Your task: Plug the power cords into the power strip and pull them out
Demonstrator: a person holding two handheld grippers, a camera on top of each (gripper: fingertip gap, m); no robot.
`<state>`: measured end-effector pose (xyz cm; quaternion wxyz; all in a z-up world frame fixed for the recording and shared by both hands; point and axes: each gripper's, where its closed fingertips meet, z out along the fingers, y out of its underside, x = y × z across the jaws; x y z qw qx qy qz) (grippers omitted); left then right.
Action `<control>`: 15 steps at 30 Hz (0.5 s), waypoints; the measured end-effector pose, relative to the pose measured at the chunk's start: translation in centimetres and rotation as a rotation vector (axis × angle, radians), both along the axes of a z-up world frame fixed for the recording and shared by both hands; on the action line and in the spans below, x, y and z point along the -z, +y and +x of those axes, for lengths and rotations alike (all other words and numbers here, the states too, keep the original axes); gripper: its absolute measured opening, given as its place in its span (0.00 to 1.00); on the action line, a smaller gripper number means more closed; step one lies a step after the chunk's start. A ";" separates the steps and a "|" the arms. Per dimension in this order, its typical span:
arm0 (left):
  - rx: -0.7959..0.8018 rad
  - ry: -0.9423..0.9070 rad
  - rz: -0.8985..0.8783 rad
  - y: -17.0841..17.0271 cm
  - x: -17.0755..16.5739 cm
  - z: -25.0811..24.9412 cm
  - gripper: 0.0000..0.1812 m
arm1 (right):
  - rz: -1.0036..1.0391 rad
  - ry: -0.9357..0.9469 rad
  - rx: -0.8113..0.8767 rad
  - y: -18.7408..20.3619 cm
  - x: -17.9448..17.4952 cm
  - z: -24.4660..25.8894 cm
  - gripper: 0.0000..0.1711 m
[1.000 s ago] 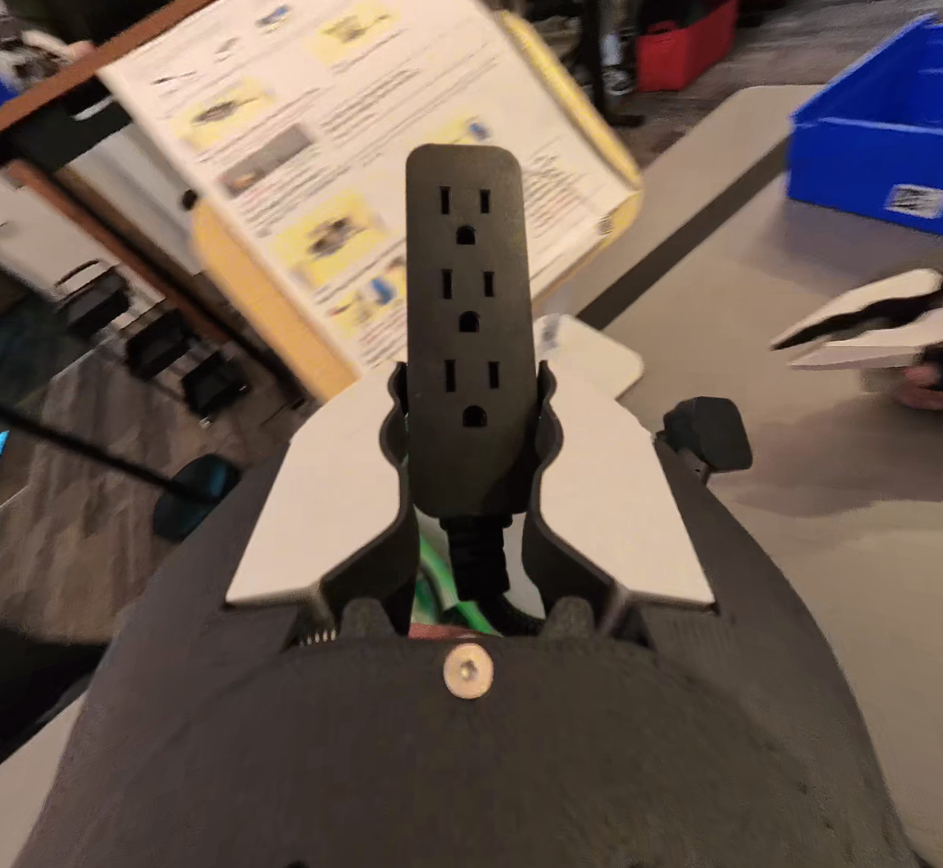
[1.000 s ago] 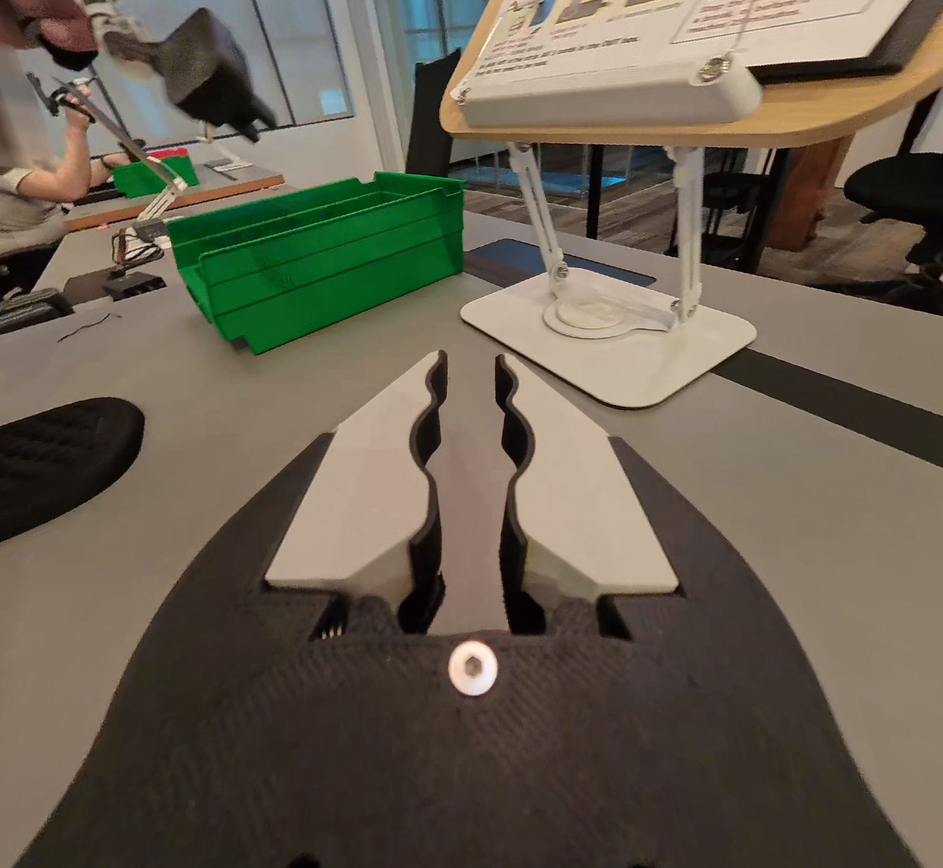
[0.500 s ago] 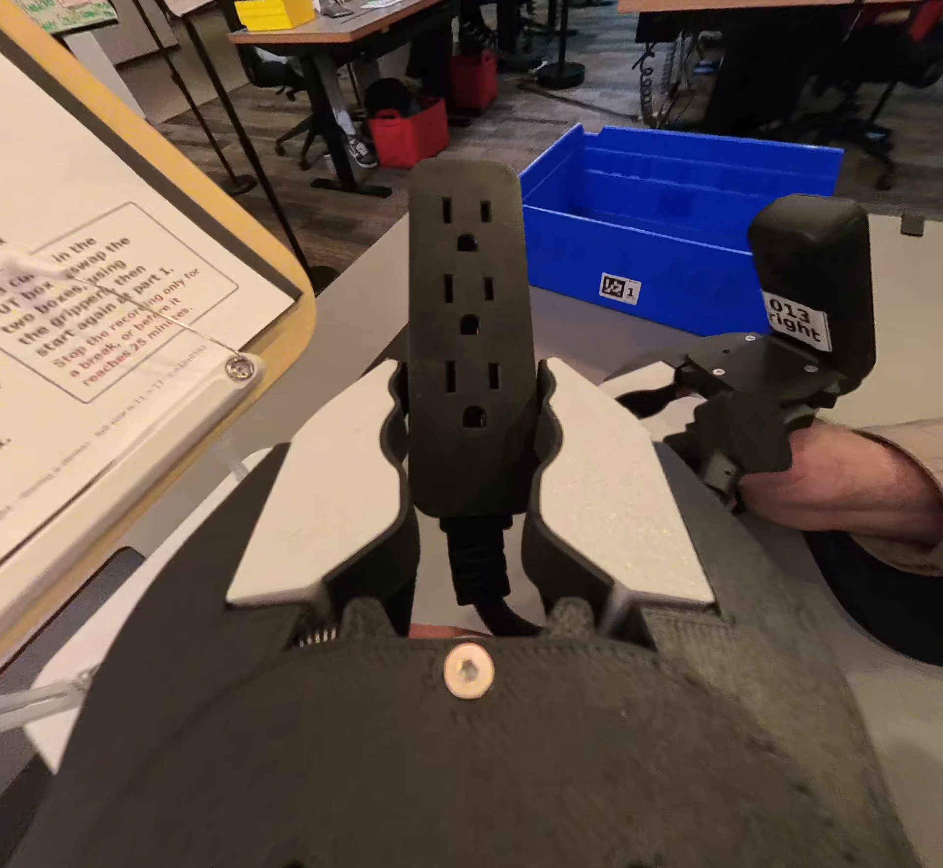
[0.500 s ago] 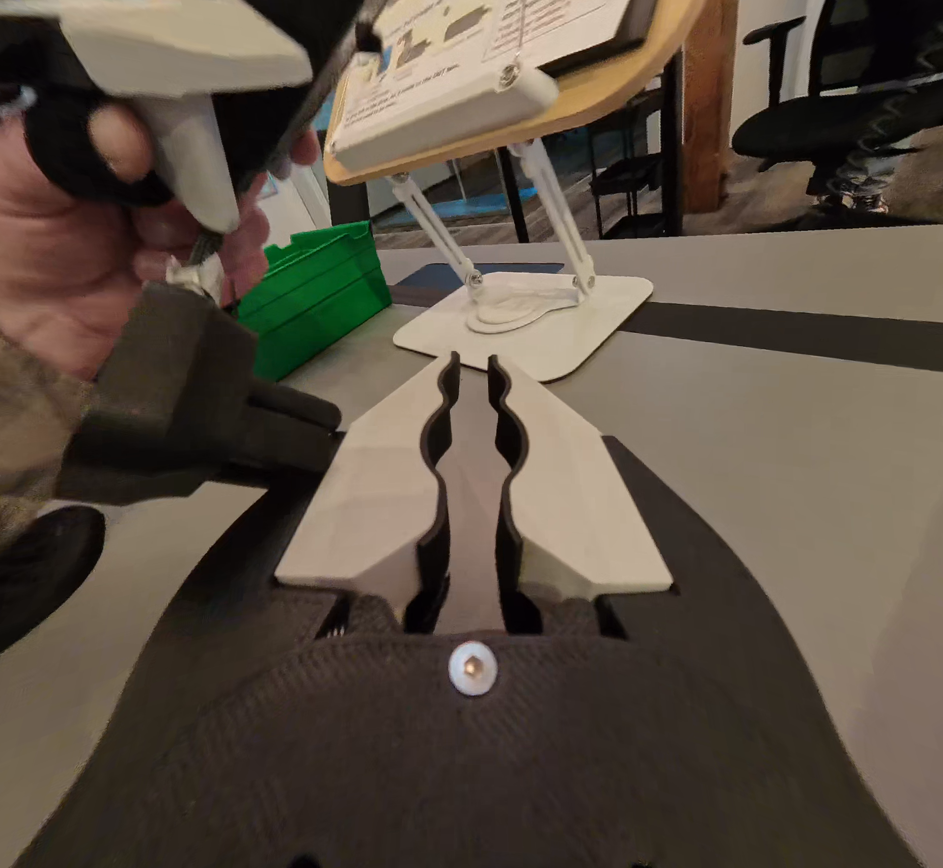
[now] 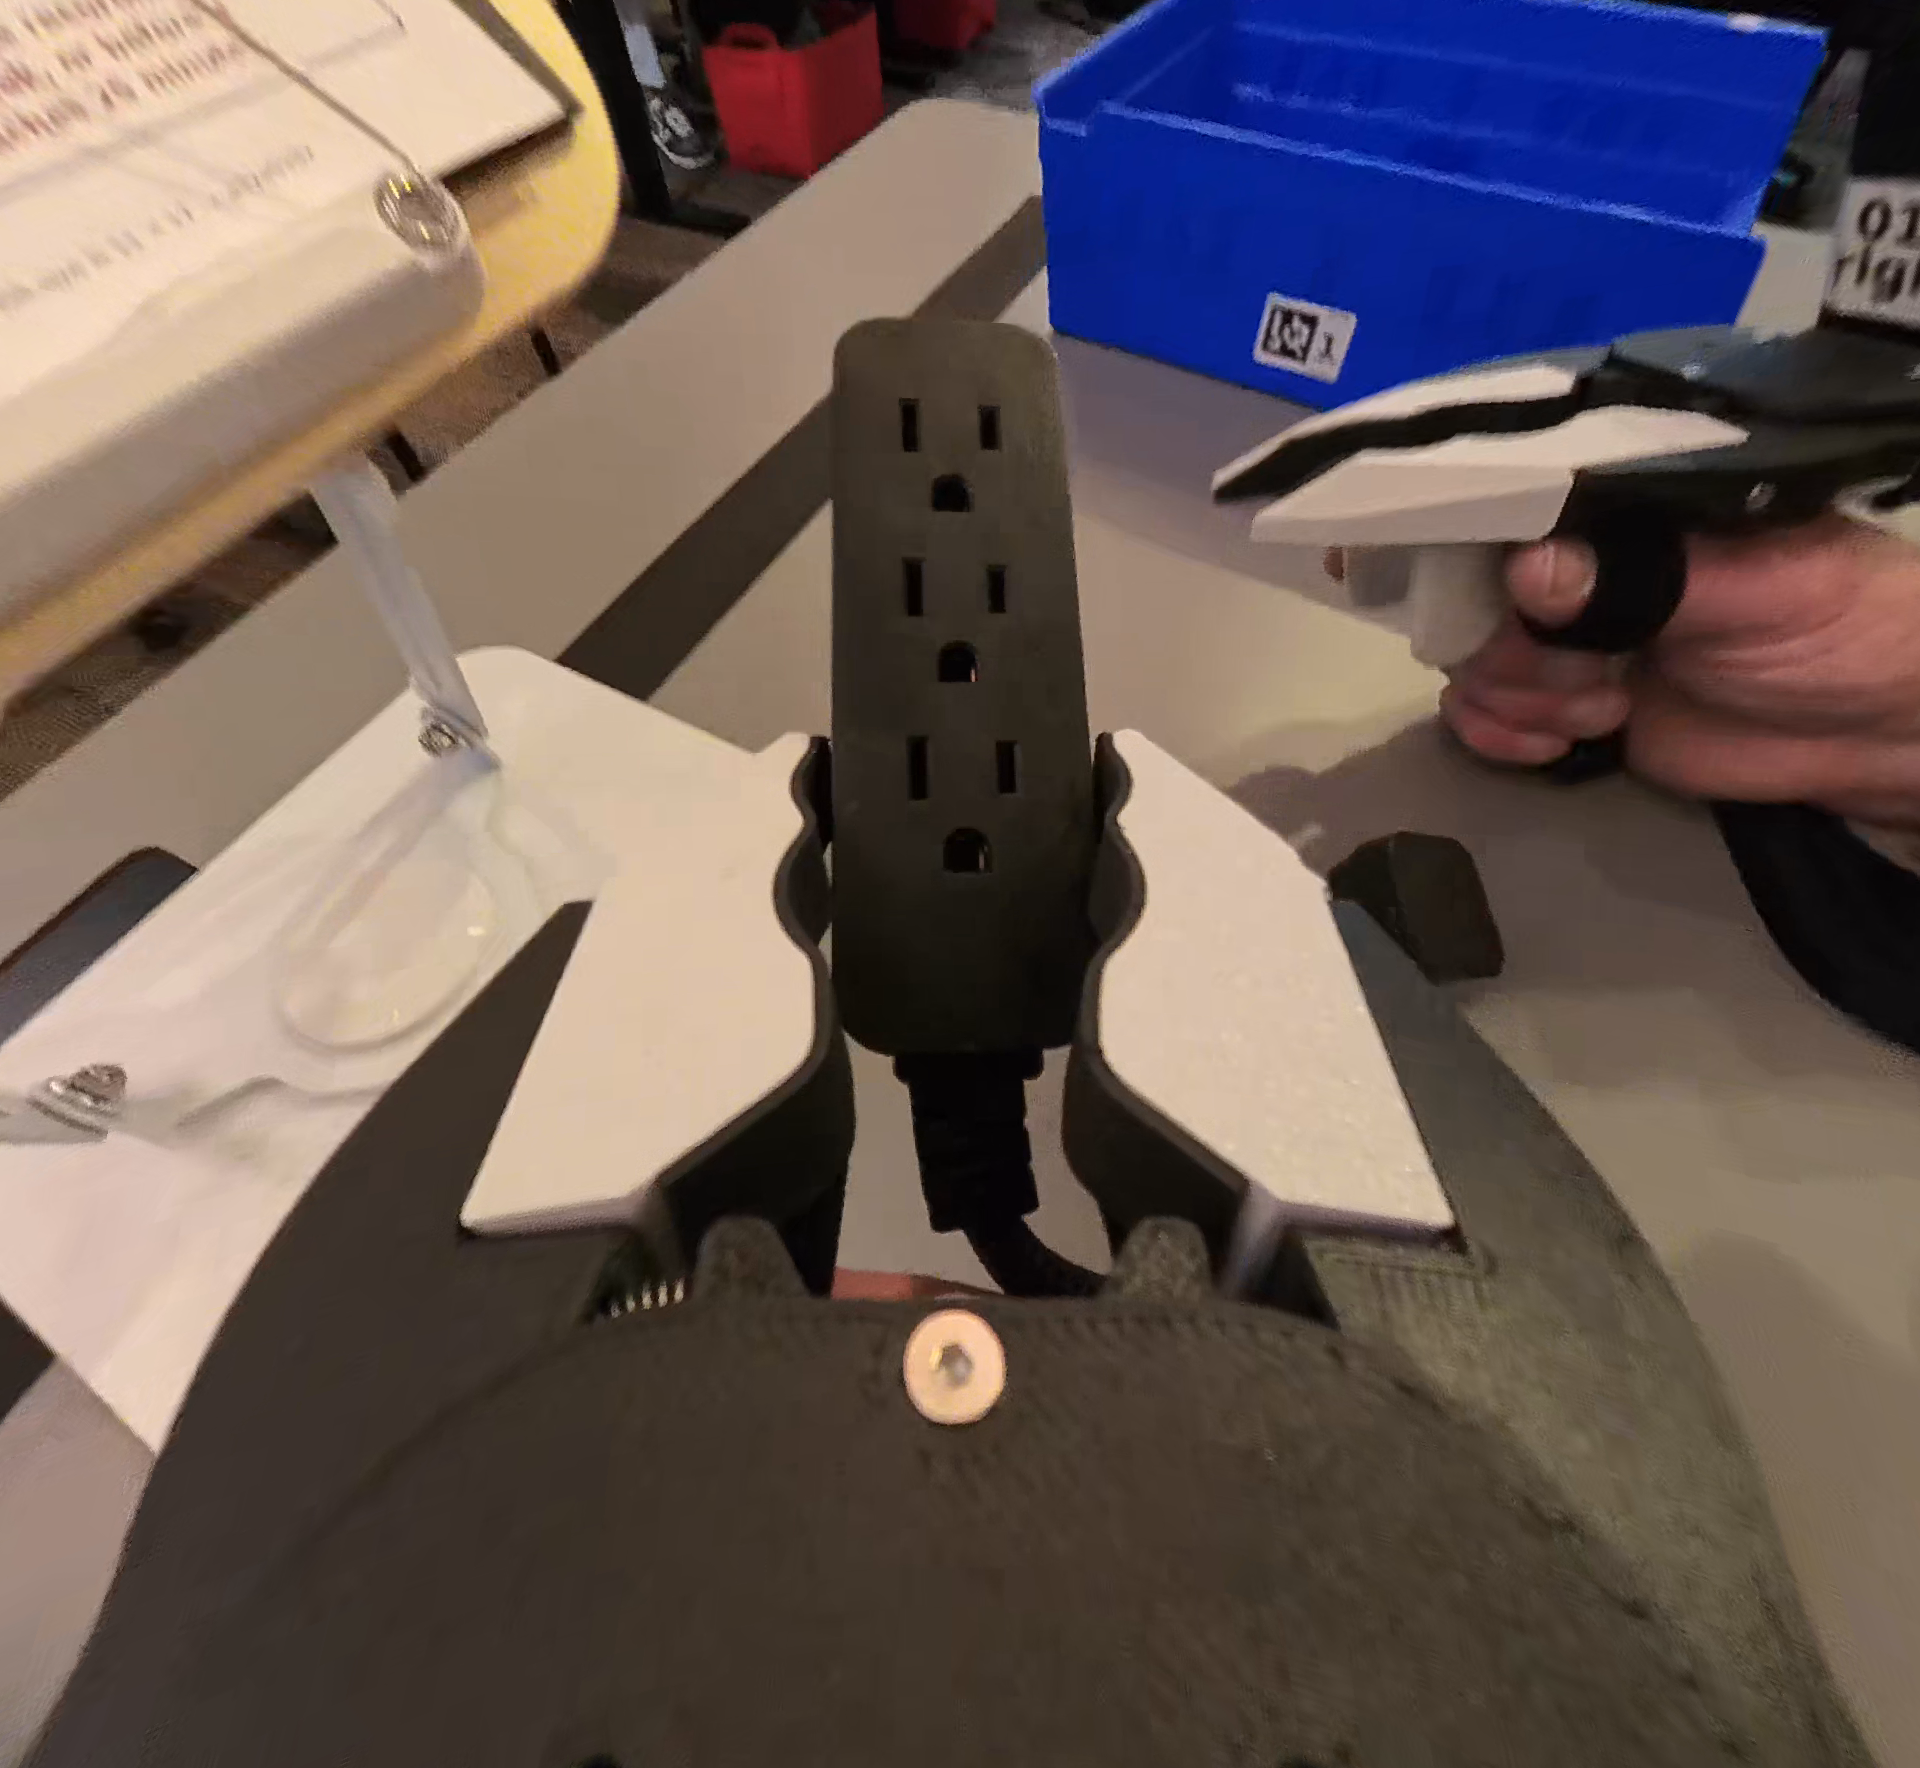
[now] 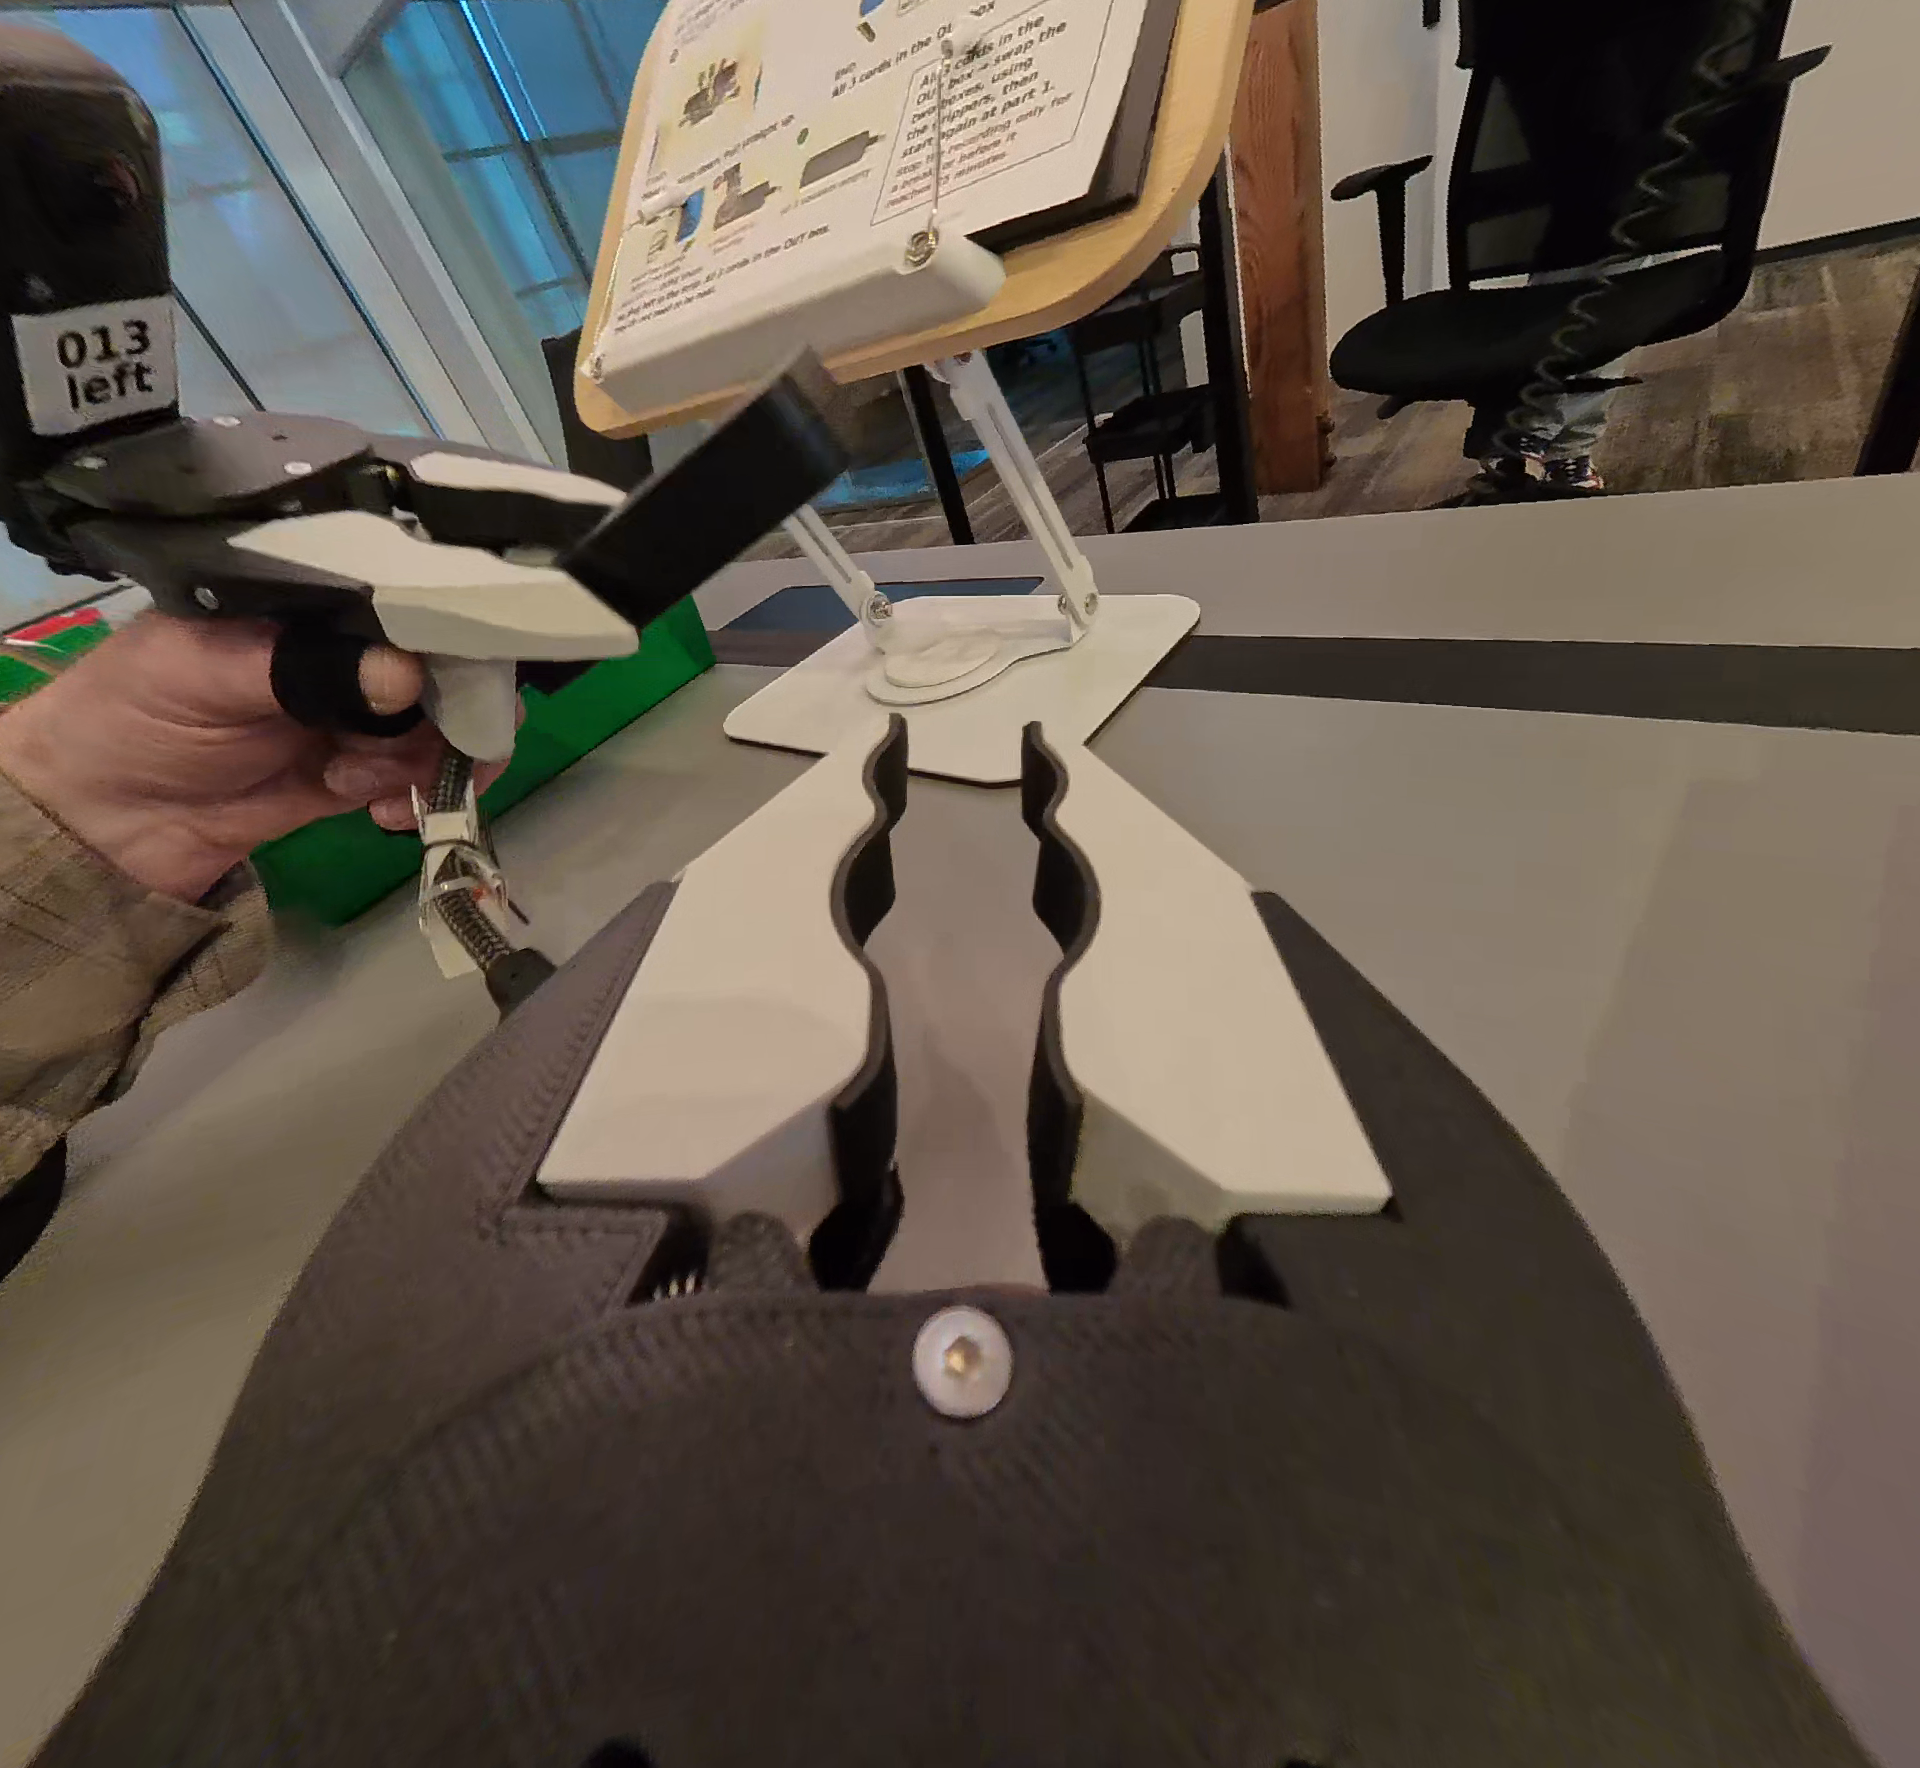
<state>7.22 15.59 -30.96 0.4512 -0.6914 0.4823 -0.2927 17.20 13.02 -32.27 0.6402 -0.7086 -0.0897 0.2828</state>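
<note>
Three sockets, all empty, face up on the strip (image 5: 954, 679), which the left gripper (image 5: 956, 773) clamps at its cord end. Strip's long axis runs straight ahead out of those jaws, most of its length sticking past the tips; its cord (image 5: 977, 1188) drops back between the jaws toward the handle.

Right gripper (image 6: 961, 742): jaws parted a little, nothing between them, only bare counter (image 6: 1558, 887) showing in the gap. From these jaws the strip (image 6: 707, 503) lies ahead and to the left, held up off the counter and tilted upward, side-on, so the socket face is hidden in this view.

From the left jaws, the right gripper (image 5: 1351, 471) sits to the right, level with the far socket, tips aimed toward the strip, near but apart.

Judgement: right hand needs a plug next. One small dark block (image 5: 1418, 908) lies on the counter just right of the left jaws, half hidden by the gripper body; cannot tell if it is a plug. No power cords clearly visible. Blue bin (image 5: 1403, 191) ahead-right looks empty at this angle; green bin (image 6: 582, 721) mostly hidden behind the left hand (image 6: 208, 742). Edges blurred.
</note>
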 end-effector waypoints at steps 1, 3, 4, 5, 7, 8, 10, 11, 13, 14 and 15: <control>0.008 0.021 -0.001 -0.4 0.6 -0.5 0.26 | 0.003 0.001 -0.003 -0.4 0.0 -0.1 0.11; 0.015 0.052 -0.007 -0.9 1.3 -1.3 0.26 | 0.004 0.007 0.005 -1.0 -0.1 0.0 0.12; 0.018 0.067 -0.005 -1.0 1.6 -1.5 0.26 | 0.005 0.015 0.006 -1.2 -0.1 -0.1 0.13; 0.030 0.092 0.000 -1.2 2.0 -1.8 0.26 | 0.008 0.013 -0.004 -1.5 -0.1 -0.4 0.14; 0.057 0.153 0.018 -1.8 2.8 -2.4 0.26 | 0.023 -0.034 -0.005 -1.6 -0.2 -0.9 0.18; 0.067 0.162 0.021 -2.0 2.9 -2.5 0.26 | 0.031 -0.070 -0.029 -1.8 -0.3 -1.6 0.20; 0.099 0.168 0.015 -2.5 3.1 -2.6 0.26 | 0.025 -0.167 -0.101 -1.7 -0.8 -3.0 0.28; 0.110 0.182 0.023 -2.6 3.2 -2.7 0.26 | 0.038 -0.210 -0.150 -1.6 -1.4 -3.7 0.30; 0.139 0.218 0.019 -2.8 3.9 -3.0 0.26 | 0.022 -0.318 -0.290 -1.4 -2.2 -5.5 0.39; 0.157 0.232 0.008 -3.0 4.2 -3.1 0.26 | -0.007 -0.395 -0.395 -1.6 -2.0 -6.5 0.42; 0.172 0.243 -0.001 -3.2 4.6 -3.2 0.26 | -0.023 -0.476 -0.503 -1.9 -1.8 -7.5 0.41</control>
